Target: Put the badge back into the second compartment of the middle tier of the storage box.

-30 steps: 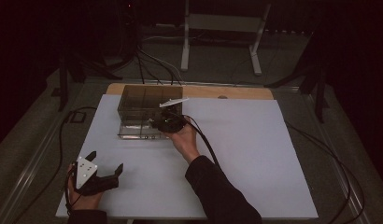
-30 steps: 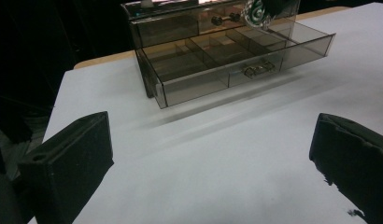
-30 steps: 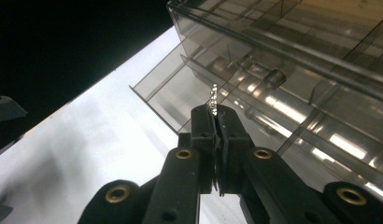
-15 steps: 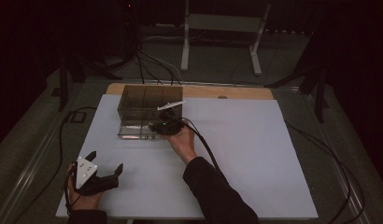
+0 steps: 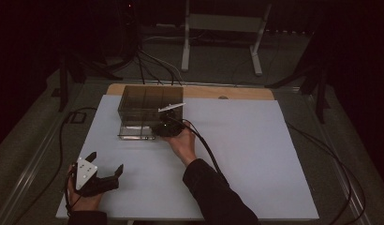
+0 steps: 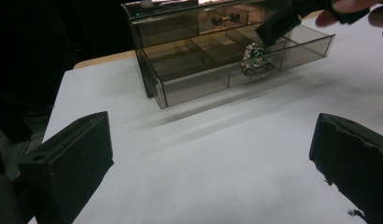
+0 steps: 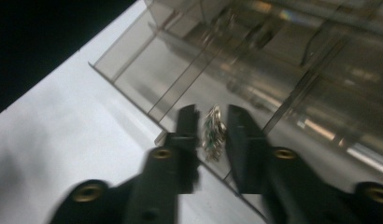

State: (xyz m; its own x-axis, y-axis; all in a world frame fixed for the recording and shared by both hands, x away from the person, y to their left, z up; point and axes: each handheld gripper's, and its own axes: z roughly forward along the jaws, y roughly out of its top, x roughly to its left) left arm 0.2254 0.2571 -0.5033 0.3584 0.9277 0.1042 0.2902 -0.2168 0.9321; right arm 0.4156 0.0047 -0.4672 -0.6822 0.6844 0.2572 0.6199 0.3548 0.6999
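Hovering over the open drawer (image 6: 236, 70) of the organiser (image 5: 145, 108) near the table's (image 5: 255, 154) far left corner, the right gripper (image 7: 212, 122) has just parted its fingers around a jewelled brooch (image 7: 213, 130); the left gripper (image 5: 106, 171) rests spread near the left front corner.

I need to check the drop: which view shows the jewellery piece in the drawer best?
The right gripper view: the jewellery piece sits close up between the just-opening right gripper. The left gripper view shows it smaller; the high view hides it.

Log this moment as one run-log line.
right hand-held gripper: jaws just opening, brooch between them | brooch: in open drawer | left hand-held gripper: open, idle
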